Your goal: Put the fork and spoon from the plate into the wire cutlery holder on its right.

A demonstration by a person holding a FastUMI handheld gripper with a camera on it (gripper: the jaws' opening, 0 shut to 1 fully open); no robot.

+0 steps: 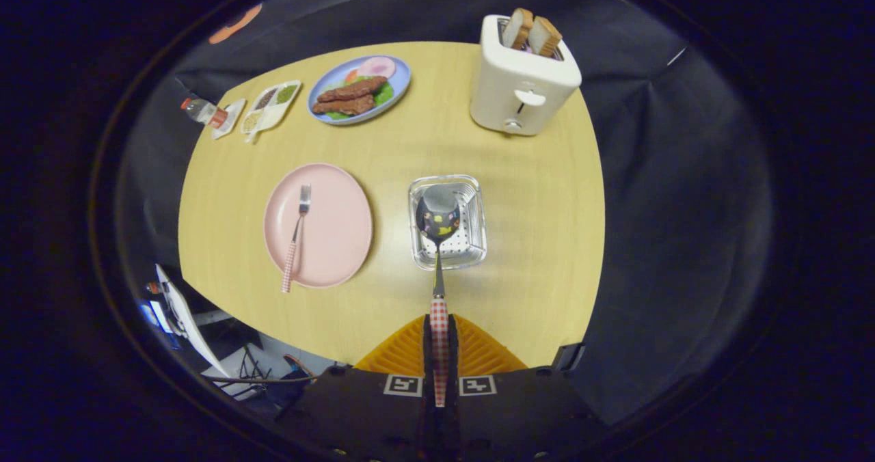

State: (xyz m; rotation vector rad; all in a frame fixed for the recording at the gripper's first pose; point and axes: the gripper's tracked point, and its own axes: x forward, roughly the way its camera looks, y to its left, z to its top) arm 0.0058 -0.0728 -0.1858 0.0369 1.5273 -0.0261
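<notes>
The gripper (439, 342) was held high over the near edge of the wooden table (547, 243), looking steeply down, with its two fingers pressed together on the checked handle of the spoon (438, 243). The spoon ran straight ahead from the fingers, its handle pinched between them and its shiny bowl reaching out over the wire cutlery holder (448, 221), so that the bowl lay in line with the holder's open top; whether the bowl touched the wire could not be told from this angle. The holder stood just ahead of the fingers, on the table to the right of the pink plate (318, 225). The fork (296, 237) lay on that plate, tines pointing away from the gripper and its checked handle reaching past the plate's near rim. Beyond the holder stood a white toaster (521, 76) with two slices of bread (532, 33) sticking out of its slots. Beyond the plate sat a blue plate of food (359, 89), a divided condiment dish (270, 106) beside it, and a small bottle (202, 111) lying at the table's far left corner.
</notes>
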